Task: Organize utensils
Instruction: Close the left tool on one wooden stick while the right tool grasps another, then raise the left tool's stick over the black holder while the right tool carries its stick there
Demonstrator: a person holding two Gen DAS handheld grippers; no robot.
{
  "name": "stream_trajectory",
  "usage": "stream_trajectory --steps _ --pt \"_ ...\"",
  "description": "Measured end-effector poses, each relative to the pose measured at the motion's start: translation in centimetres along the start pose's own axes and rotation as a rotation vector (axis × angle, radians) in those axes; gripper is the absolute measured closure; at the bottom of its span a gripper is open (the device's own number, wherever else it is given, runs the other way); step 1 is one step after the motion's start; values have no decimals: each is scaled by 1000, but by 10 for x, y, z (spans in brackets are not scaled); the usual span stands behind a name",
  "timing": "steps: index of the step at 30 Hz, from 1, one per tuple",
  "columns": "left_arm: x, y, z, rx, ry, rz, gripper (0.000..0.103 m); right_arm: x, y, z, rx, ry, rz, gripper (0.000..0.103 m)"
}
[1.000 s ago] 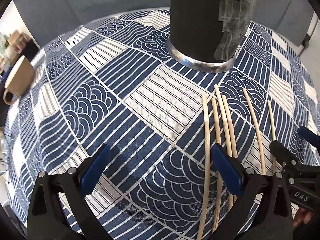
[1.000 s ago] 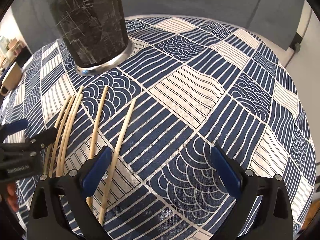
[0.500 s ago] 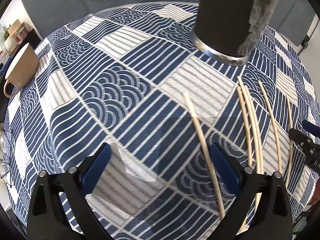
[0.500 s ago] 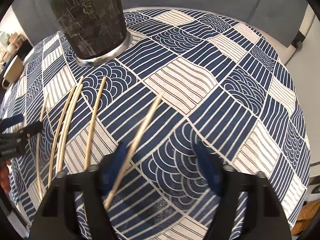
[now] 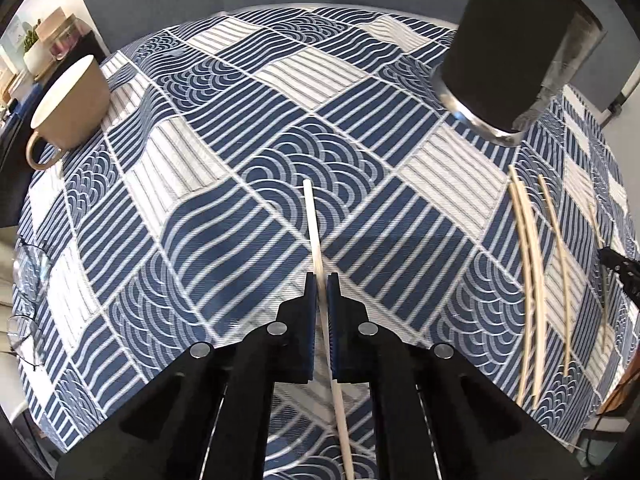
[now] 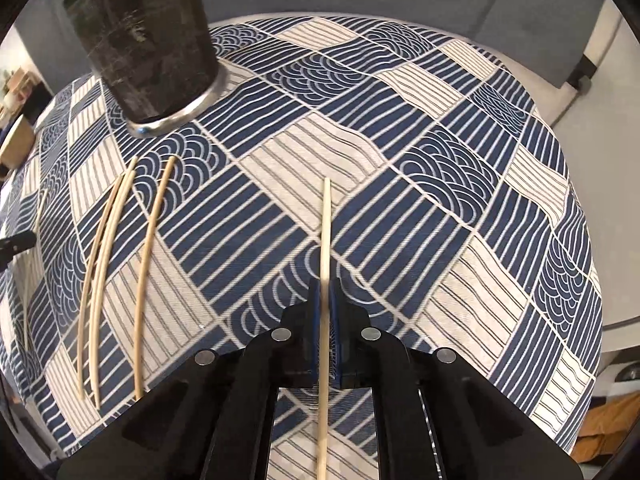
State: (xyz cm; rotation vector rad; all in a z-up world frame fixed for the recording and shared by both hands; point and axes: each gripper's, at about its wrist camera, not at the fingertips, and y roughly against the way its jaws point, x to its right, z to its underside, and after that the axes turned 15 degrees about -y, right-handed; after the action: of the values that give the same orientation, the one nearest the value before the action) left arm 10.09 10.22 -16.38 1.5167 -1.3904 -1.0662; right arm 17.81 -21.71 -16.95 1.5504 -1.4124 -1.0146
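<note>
My left gripper (image 5: 321, 280) is shut on a pale wooden chopstick (image 5: 313, 224) that points forward over the cloth. My right gripper (image 6: 327, 285) is shut on another chopstick (image 6: 326, 220), also pointing forward. A tall dark cylindrical holder (image 5: 516, 44) with a metal base stands at the far right in the left wrist view and at the far left in the right wrist view (image 6: 148, 44). Three loose chopsticks (image 6: 116, 240) lie on the cloth in front of it; they also show in the left wrist view (image 5: 536, 264).
The round table carries a blue and white patterned cloth (image 5: 224, 184). A tan mug (image 5: 68, 104) stands at the far left. Eyeglasses (image 5: 24, 312) lie at the left edge. The right table edge (image 6: 588, 240) drops off to the floor.
Both grippers have closed, each on one chopstick, and lifted it from the row. The left gripper has swung left, the right gripper right, away from the remaining chopsticks.
</note>
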Motion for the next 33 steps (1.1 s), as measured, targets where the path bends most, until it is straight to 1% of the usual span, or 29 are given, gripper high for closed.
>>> stream_trajectory --steps 1,3,4,6,8,11,13,18,22,29,31,33 --pt "-4 0 0 -10 9 -11 98 3 0 -1 -5 -5 4 99" --pt "-10 -1 1 -19 23 -6 98 11 -1 -4 -12 -25 17 99" --pt "-13 -1 1 -27 26 -17 98 17 -1 -5 -18 -49 16 99" --pt "-21 -1 1 -35 47 -10 98 29 0 -8 -27 -99 -3 99" --pt "-27 0 1 -36 64 -11 98 39 2 -12 -27 -128 -12 99" --pt "-34 3 -2 -33 81 -12 98 48 6 -17 -17 -138 -16 99" --pt "-40 8 -7 -21 97 -2 98 53 10 -21 -7 -156 -32 99" --pt "-49 30 -25 33 115 -12 98 57 22 -37 31 -176 -55 99" --pt "-52 54 -46 99 116 -20 98 52 41 -52 82 -186 -92 99" --pt "-54 88 -86 210 111 -16 98 40 88 -97 203 -181 -159 99" --pt "-53 99 -96 248 108 -8 98 32 102 -110 240 -175 -178 99" --pt "-52 109 -106 279 98 -15 98 23 119 -123 281 -162 -194 99"
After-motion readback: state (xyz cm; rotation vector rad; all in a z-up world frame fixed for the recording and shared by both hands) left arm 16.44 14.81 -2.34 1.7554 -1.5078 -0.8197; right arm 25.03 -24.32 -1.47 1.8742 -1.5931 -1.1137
